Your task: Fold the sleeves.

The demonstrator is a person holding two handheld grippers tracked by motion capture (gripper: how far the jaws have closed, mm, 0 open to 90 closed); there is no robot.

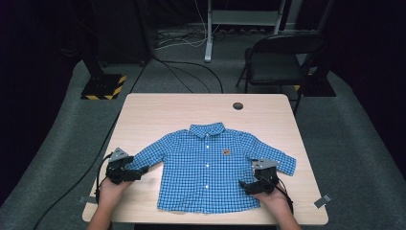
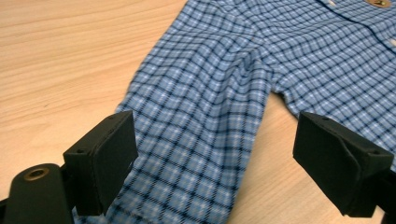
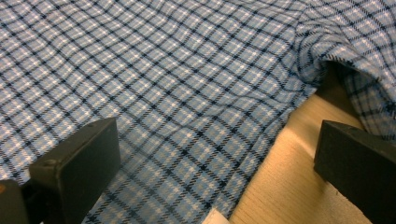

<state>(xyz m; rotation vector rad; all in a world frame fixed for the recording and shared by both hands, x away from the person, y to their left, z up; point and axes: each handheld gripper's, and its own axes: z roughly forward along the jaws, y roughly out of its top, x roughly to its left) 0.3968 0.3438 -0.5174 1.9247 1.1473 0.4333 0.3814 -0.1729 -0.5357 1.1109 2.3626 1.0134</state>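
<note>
blue checked shirt flat on pale wooden table, dark room beyond

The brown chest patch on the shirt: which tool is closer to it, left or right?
Right. The right tool sits just below and right of the patch, by the shirt's side edge; the left tool is across at the far sleeve cuff.
</note>
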